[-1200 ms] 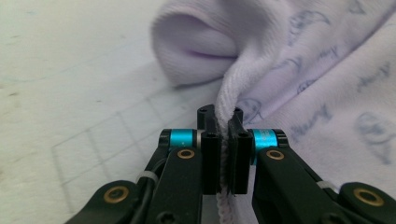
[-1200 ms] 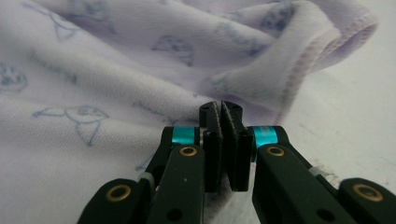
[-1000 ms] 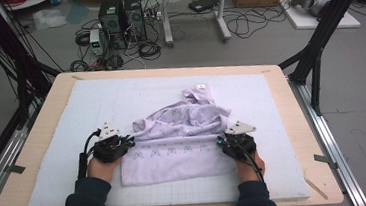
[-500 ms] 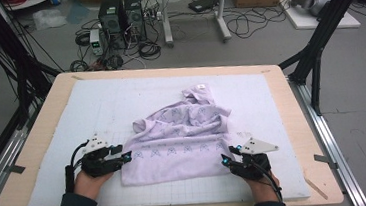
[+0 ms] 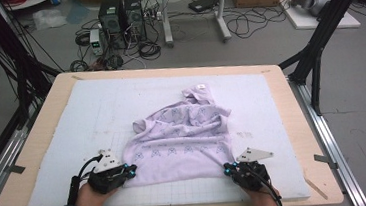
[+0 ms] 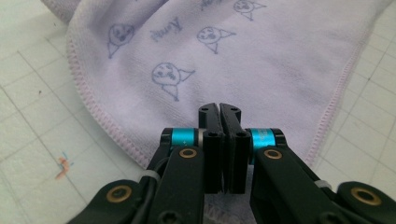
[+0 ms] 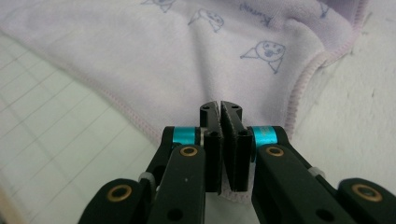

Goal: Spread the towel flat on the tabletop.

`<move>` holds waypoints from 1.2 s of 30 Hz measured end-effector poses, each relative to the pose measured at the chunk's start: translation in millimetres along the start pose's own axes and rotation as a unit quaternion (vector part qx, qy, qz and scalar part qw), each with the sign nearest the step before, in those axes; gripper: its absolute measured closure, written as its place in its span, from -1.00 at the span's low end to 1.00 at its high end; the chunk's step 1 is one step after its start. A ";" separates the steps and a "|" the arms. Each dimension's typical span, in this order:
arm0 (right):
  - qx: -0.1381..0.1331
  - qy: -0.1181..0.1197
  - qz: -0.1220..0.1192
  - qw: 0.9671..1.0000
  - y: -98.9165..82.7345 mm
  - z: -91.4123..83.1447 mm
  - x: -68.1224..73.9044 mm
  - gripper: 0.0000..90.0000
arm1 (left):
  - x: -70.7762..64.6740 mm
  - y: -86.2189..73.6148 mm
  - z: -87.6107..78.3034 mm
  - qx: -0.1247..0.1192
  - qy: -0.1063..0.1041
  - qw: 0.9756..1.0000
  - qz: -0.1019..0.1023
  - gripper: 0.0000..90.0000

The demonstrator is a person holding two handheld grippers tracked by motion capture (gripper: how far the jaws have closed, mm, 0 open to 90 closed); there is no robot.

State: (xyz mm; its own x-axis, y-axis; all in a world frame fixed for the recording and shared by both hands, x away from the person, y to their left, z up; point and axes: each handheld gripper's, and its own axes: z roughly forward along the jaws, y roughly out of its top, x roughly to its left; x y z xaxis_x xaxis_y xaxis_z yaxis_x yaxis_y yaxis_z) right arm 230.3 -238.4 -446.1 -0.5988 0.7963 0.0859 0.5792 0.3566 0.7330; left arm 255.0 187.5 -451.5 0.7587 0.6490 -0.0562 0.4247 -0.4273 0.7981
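The lilac towel (image 5: 179, 143) lies rumpled on the white mat (image 5: 72, 122), soft, light and floppy. The left gripper (image 5: 127, 171) and right gripper (image 5: 228, 169) have just closed, pinching its 2 near corners, the best holds.

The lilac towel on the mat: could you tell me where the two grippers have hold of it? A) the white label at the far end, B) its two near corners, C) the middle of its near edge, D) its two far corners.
B: the left gripper and the right gripper are each shut on a near corner of the lilac towel, one at either end of its near edge.
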 end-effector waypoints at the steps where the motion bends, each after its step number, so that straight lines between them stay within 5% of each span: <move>1: 0.003 0.002 -0.001 1.000 -1.7 -2.4 1.9 0.95 | -0.6 -0.6 -0.8 0.000 -0.001 1.000 -0.006 0.96; 4: 0.011 0.013 -0.007 1.000 -8.8 -11.3 8.0 0.95 | -4.1 -4.1 -7.1 0.007 -0.028 0.999 -0.026 0.97; 10: 0.020 0.043 -0.027 0.999 -27.2 -32.2 16.2 0.95 | -18.5 -13.2 -22.2 0.027 -0.078 0.996 -0.024 0.97; 15: 0.032 0.056 -0.041 0.997 -39.7 -47.8 21.0 0.95 | -30.4 -24.1 -38.1 0.047 -0.124 0.991 -0.018 0.97; 19: 0.039 0.067 -0.047 0.996 -56.6 -70.0 29.0 1.00 | -41.7 -30.4 -58.7 0.050 -0.176 0.983 -0.007 0.97; 22: 0.034 0.065 -0.048 0.996 -62.0 -79.7 33.0 1.00 | -42.9 -31.9 -67.5 0.034 -0.181 0.983 -0.008 0.97; 25: 0.007 0.049 -0.037 0.998 -58.9 -85.5 30.1 0.92 | -39.1 -30.4 -71.3 0.008 -0.154 0.988 -0.013 0.65; 26: 0.007 0.049 -0.037 0.998 -58.9 -85.5 30.1 0.92 | -37.0 -29.1 -69.7 0.004 -0.133 0.991 -0.021 0.65; 27: 0.000 0.046 -0.034 0.998 -55.7 -83.0 28.6 0.86 | -34.3 -27.6 -67.6 -0.001 -0.113 0.993 -0.032 0.41; 30: -0.012 0.034 -0.029 0.999 -43.7 -68.8 25.5 0.68 | -23.8 -20.9 -59.9 -0.030 -0.059 0.997 -0.045 0.14; 31: -0.019 0.023 -0.033 0.999 -33.8 -56.4 23.4 0.54 | -15.4 -14.0 -50.7 -0.049 -0.026 0.997 -0.056 0.05; 36: -0.034 -0.016 -0.011 0.999 -7.3 -24.6 13.2 0.06 | 2.1 -1.3 -26.9 -0.052 0.022 0.996 -0.074 -0.05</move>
State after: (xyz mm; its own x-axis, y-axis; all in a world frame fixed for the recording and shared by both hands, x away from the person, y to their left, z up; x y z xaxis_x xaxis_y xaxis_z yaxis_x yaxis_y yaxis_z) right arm 204.6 -242.6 -433.7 -0.5931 0.8037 0.0483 0.5257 0.3411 0.7793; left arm 242.7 206.3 -436.5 0.6683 0.7279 -0.1530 0.4746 -0.2589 0.8413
